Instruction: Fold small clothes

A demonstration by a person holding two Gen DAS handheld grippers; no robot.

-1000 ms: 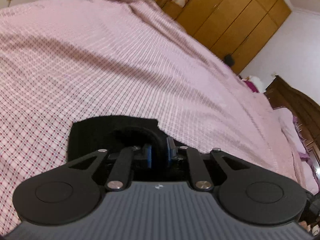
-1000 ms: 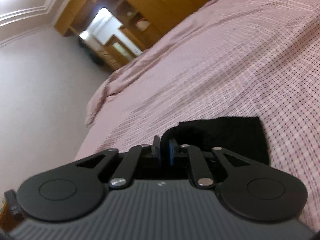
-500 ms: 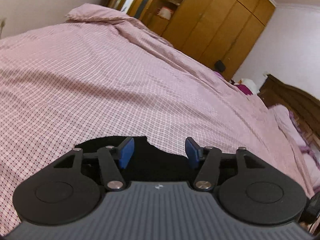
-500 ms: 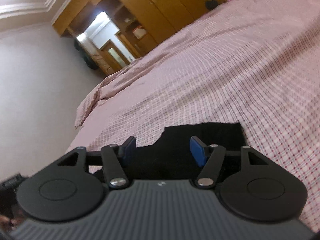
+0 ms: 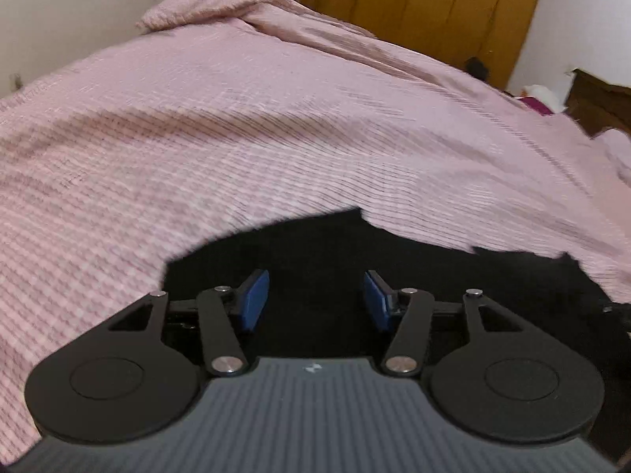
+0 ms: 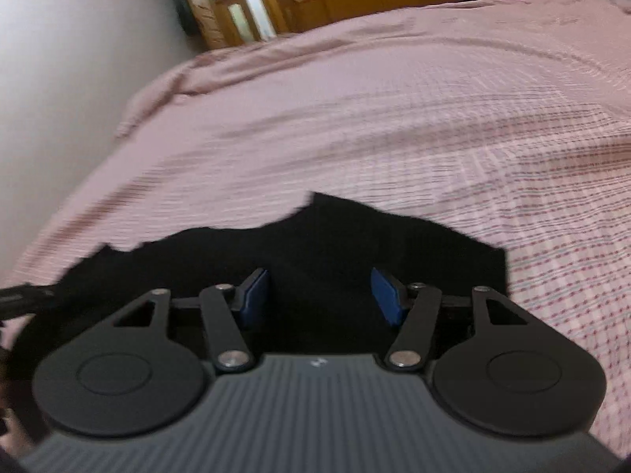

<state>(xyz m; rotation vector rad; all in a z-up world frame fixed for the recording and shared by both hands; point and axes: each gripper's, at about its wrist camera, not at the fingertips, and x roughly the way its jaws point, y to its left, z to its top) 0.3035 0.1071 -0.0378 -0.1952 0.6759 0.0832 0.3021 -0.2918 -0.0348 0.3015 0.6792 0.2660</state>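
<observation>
Both grippers have let go since a second ago: each was then pinched on a fold of the black garment (image 5: pixel 394 260), and now that cloth lies loose on the pink checked bedspread (image 5: pixel 276 118), spread wider under the fingers.

In the left wrist view the garment fills the lower middle and runs out toward four o'clock; in the right wrist view (image 6: pixel 335 244) it runs toward eight o'clock, so it lies across both tools. The left gripper (image 5: pixel 315 299) stands with its jaws apart, nothing pressed by its blue pads (image 5: pixel 254 299). The right gripper (image 6: pixel 319 299) is also apart but easing inward, black cloth below the gap and not touched by the pads.

The step looks like re-gripping for the next fold. To do it well, I would lower each tool onto a clear edge or corner, take a single layer, close together, and lift evenly so the fold line stays straight.

Count: one garment, two grippers, one bed, one wooden wardrobe (image 5: pixel 453 12) at twelve o'clock.
</observation>
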